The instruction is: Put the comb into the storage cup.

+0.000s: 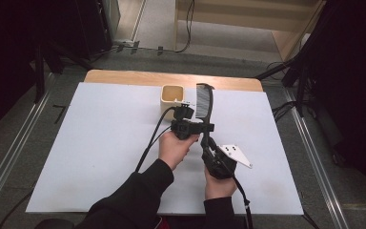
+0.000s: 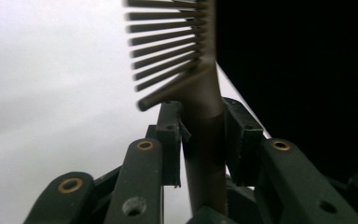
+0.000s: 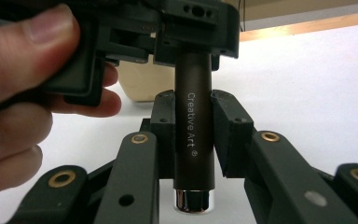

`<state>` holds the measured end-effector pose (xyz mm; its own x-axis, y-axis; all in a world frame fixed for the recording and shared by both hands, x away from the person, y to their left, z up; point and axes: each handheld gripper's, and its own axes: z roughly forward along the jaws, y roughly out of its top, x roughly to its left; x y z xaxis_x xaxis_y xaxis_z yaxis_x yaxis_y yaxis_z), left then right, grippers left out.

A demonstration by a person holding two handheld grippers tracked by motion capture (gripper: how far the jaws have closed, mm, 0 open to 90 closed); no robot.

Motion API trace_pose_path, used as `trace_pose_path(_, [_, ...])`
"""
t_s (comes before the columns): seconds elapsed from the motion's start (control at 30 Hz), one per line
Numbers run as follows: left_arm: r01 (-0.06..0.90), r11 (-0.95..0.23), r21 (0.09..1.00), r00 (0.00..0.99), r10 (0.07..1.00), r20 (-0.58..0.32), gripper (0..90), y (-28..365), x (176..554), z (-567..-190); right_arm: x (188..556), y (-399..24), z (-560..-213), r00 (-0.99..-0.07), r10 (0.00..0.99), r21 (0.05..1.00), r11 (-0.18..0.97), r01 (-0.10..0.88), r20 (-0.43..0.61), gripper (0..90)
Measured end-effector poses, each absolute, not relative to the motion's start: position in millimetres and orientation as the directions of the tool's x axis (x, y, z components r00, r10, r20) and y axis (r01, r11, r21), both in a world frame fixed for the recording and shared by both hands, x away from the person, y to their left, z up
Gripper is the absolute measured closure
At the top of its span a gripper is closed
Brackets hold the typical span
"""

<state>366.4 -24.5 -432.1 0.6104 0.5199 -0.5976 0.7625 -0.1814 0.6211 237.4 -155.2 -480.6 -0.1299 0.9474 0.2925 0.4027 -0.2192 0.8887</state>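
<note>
A: In the high view, both hands hold the comb (image 1: 203, 101) over the white table (image 1: 100, 143), just beside the beige cup (image 1: 172, 94). The left gripper (image 1: 204, 127) takes the handle near the teeth, the right gripper (image 1: 204, 141) takes it lower.

B: And the left gripper view?

A: There the left jaws are pressed together on the handle (image 2: 206, 154), just under the teeth. No gap on either side.

B: The right gripper view?

A: The right jaws clamp the brown handle (image 3: 194, 135), near its silver end cap (image 3: 192, 199). I think this is a handover. The right gripper should let go slowly and straight, so the comb does not tilt in the left one.
</note>
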Motion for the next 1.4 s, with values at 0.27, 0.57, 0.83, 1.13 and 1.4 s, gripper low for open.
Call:
trace_pose_path(0.27, [0.777,-0.171,0.606,0.599,0.497,-0.628,72.9,-20,369,-430,238,-155,-476,-0.153,0.95,0.89,-0.19,0.414,0.274,66.6])
trace_pose_path(0.57, [0.754,-0.183,0.631,0.611,0.547,-0.572,72.8,-10,374,-427,242,-159,-474,-0.239,0.932,0.884,-0.143,0.445,0.271,46.9])
trace_pose_path(0.83, [0.72,-0.226,0.657,0.636,0.596,-0.491,72.8,-5,374,-426,247,-164,-475,-0.295,0.904,0.854,-0.128,0.504,0.31,38.5])
trace_pose_path(1.13, [0.697,-0.252,0.671,0.647,0.624,-0.438,72.8,8,378,-421,254,-164,-469,-0.365,0.874,0.82,-0.065,0.568,0.322,34.9])
trace_pose_path(1.4, [0.686,-0.273,0.674,0.655,0.636,-0.408,72.8,23,378,-422,259,-163,-471,-0.438,0.846,0.807,0.014,0.59,0.305,34.0])
